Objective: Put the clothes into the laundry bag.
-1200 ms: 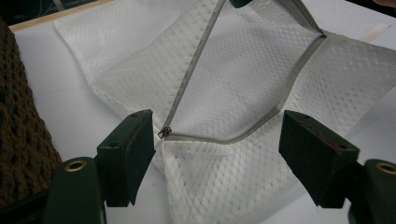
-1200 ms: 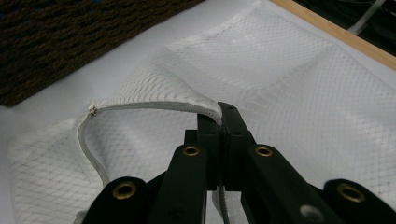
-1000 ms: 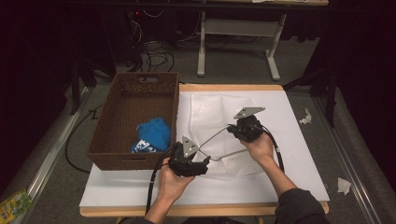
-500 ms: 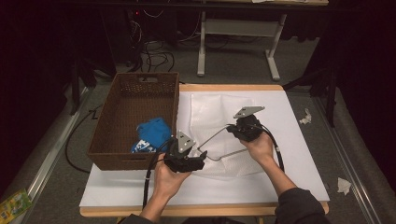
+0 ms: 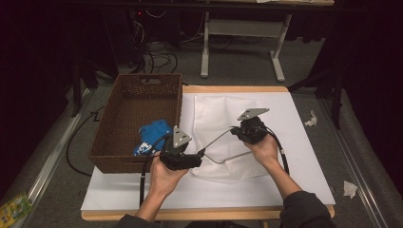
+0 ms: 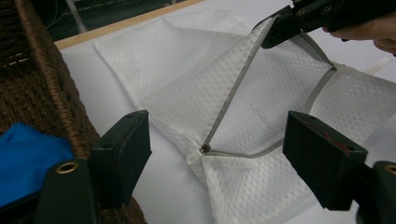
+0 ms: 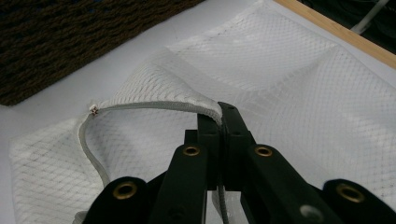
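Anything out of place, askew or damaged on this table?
Nothing damaged or spilled. The white mesh laundry bag lies rumpled, its zipper edge lifted by the shut right gripper, mouth gaping. The left gripper is open. Paper scraps litter the floor.

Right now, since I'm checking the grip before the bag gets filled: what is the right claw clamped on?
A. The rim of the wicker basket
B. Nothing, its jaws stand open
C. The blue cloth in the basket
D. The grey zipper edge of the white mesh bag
D: in the right gripper view the right claw is shut on the zipper edge of the white mesh bag, lifting it.
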Available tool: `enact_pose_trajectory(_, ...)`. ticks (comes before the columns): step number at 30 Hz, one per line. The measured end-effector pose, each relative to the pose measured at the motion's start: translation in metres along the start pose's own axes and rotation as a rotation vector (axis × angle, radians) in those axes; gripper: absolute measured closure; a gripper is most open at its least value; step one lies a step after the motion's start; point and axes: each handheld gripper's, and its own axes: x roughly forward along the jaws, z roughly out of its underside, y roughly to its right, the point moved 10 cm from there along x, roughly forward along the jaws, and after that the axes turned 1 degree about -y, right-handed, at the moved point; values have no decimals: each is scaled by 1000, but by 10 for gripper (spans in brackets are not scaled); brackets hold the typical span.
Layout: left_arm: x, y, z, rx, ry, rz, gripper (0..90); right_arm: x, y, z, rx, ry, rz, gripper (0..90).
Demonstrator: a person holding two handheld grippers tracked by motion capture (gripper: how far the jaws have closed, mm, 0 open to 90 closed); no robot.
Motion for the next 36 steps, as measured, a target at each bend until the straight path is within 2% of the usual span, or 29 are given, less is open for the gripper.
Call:
enact_pose_trajectory(7,-3,-11,-2,-13,-6,-11,235,-1,0,-1,-1,1,1,897)
enact_pose_trajectory(12,-8,-16,-2,12,-9,-16,267,-2,2,-1,5,3,3,897)
enact_pose_trajectory(17,-15,-26,-6,1,-14,-27,268,-1,2,0,9,-1,3,897)
enact_pose_trajectory(28,-23,-60,-7,-51,-42,-56,226,-1,2,1,10,-1,5,897)
enact_pose_trajectory(32,-28,-72,-6,-51,-44,-66,247,0,3,2,14,-6,7,897)
enact_pose_trajectory(36,-31,-83,-5,-70,-55,-67,253,1,3,1,19,-2,7,897)
